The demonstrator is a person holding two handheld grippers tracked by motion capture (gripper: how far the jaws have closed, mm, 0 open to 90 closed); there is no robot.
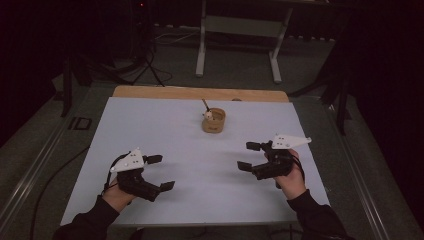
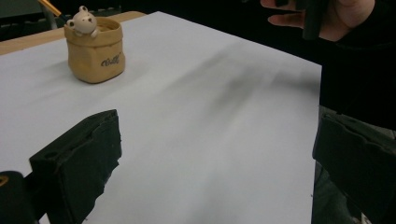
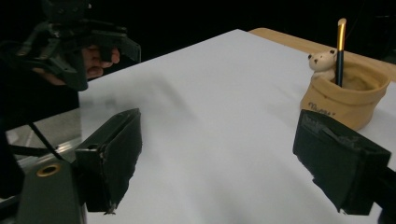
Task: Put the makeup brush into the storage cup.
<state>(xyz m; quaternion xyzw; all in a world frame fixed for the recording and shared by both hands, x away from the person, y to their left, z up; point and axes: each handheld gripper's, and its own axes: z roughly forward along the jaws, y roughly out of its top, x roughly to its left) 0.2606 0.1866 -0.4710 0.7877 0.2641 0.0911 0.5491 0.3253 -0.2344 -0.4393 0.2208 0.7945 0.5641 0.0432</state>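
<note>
The white table [image 1: 200, 150] carries a tan pot [image 1: 214, 121] at twelve o'clock, well apart from both tongs. The left tongs [image 1: 161, 172] at seven o'clock and right tongs [image 1: 248, 156] at four o'clock gape apart, empty. A pen [image 3: 340, 51] stands in the pot beside a small bear figure [image 3: 321, 62].

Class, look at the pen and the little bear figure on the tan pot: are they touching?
Cannot tell. In the right gripper view the pen stands right beside the bear figure in the pot, with no plain gap or contact.
</note>
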